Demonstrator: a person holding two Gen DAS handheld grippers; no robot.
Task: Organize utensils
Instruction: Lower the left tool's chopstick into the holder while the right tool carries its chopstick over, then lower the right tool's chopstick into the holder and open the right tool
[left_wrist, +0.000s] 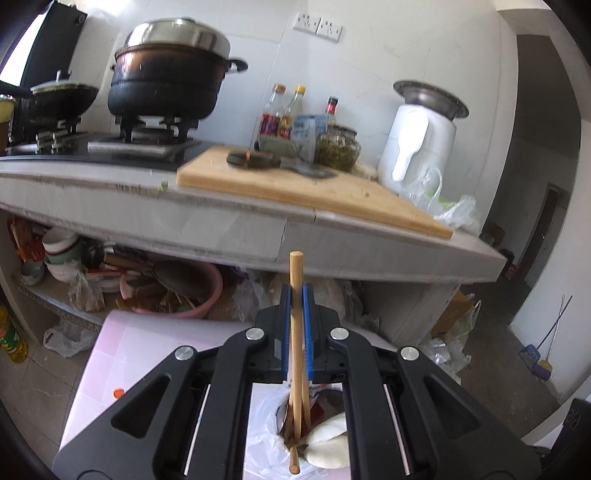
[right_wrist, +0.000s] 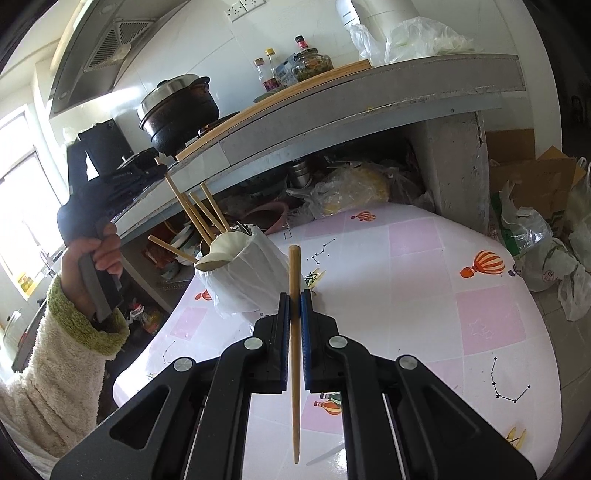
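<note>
My left gripper (left_wrist: 296, 295) is shut on a wooden chopstick (left_wrist: 295, 273), held upright above the white utensil holder (left_wrist: 328, 439), with its lower end among other chopsticks there. My right gripper (right_wrist: 295, 299) is shut on another wooden chopstick (right_wrist: 294, 273), held above the pink patterned table (right_wrist: 406, 280). In the right wrist view the white holder (right_wrist: 245, 266) stands on the table's left part with several chopsticks (right_wrist: 207, 212) and a white spoon (right_wrist: 218, 249) in it. The left gripper (right_wrist: 162, 168) shows there above the holder, gripping a chopstick.
A kitchen counter (left_wrist: 236, 218) with a stove, black pot (left_wrist: 166, 81), cutting board (left_wrist: 306, 188), bottles and a white appliance (left_wrist: 417, 144) stands behind the table. Bowls, a pink basin (left_wrist: 207, 295) and bags crowd the shelf beneath. Plastic bags and cardboard (right_wrist: 532, 192) lie on the floor.
</note>
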